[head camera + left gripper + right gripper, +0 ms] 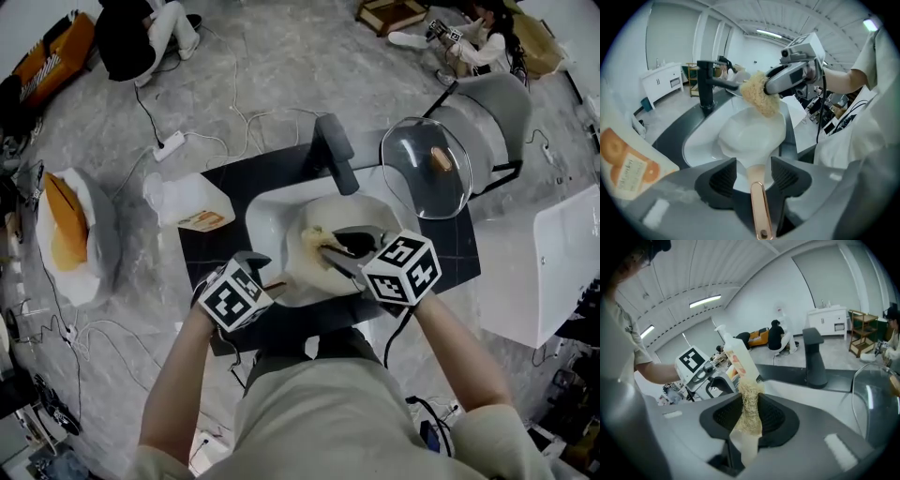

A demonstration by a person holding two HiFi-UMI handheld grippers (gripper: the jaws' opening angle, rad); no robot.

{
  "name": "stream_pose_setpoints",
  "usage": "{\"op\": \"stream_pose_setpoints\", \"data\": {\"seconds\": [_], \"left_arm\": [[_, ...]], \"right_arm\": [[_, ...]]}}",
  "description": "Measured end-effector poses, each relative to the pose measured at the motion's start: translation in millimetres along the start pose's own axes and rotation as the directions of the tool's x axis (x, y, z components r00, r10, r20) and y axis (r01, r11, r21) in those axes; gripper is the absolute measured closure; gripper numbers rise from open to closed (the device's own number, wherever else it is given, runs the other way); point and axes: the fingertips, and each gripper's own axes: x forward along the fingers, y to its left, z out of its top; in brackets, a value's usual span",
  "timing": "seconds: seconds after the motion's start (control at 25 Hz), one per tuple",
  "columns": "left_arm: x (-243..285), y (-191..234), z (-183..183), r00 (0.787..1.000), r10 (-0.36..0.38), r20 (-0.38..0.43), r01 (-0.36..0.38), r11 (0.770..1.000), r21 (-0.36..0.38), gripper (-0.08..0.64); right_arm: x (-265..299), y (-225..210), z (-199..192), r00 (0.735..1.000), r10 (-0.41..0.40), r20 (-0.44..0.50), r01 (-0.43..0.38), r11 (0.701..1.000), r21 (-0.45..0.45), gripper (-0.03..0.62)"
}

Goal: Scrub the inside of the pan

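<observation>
**Item: pan scrub, in progress.**

- **Location of pan:** The white pan (pixel 305 281) sits tilted over the white sink (pixel 267 220), which is set in a black desk (pixel 253 173) below the black faucet (pixel 336 150).
- **Left gripper** (pixel 754 171): The jaws are closed on the pan's copper-tipped handle (pixel 758 206). Slim gaps show beside the handle at the jaw tips.
- **Right gripper** (pixel 751 411): The jaws are clamped on a loofah scrubber (pixel 761 96). The scrubber is at the pan's far inner wall; firm contact cannot be confirmed.
- **Adjacent items:** A glass lid (pixel 427 169) stands to the right of the sink. A detergent bottle (pixel 192 202) lies on the desk to the left.
- **Risks (judged):**
  - The handle is thin and looks smooth, so scrubbing pressure could twist it in the left jaws and the pan could roll or drop into the sink.
  - The fibrous scrubber is pinched by one end, so hard strokes may fold it or pull it loose.
  - A wide stroke could carry the right gripper into the faucet.
- **Arm pose:**
  - Both forearms reach forward from the body.
  - The left arm comes from the lower left, with its gripper aimed along the handle.
  - The right wrist is turned inward, with its gripper pointing left and down into the pan, facing the left gripper.
</observation>
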Motion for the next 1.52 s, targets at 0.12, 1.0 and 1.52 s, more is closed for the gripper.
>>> {"op": "stream_pose_setpoints", "data": {"seconds": [0.12, 1.0, 1.52], "left_arm": [[-27.1, 6.5, 22.5, 0.994, 0.066, 0.093, -0.068, 0.998, 0.014, 0.353], [-246.7, -22.9, 134.2, 0.652, 0.413, 0.636, -0.44, 0.889, -0.127, 0.522], [-342.9, -57.5, 176.8, 0.388, 0.468, 0.794, -0.584, 0.791, -0.18, 0.557]], "right_arm": [[-15.5, -2.4, 30.2, 0.994, -0.061, 0.094, 0.064, 0.998, -0.02, 0.485], [-167.3, 104.0, 163.9, 0.775, -0.168, 0.61, 0.312, 0.94, -0.139, 0.483], [-258.0, 139.8, 201.1, 0.612, -0.198, 0.765, 0.487, 0.857, -0.168, 0.485]]}}
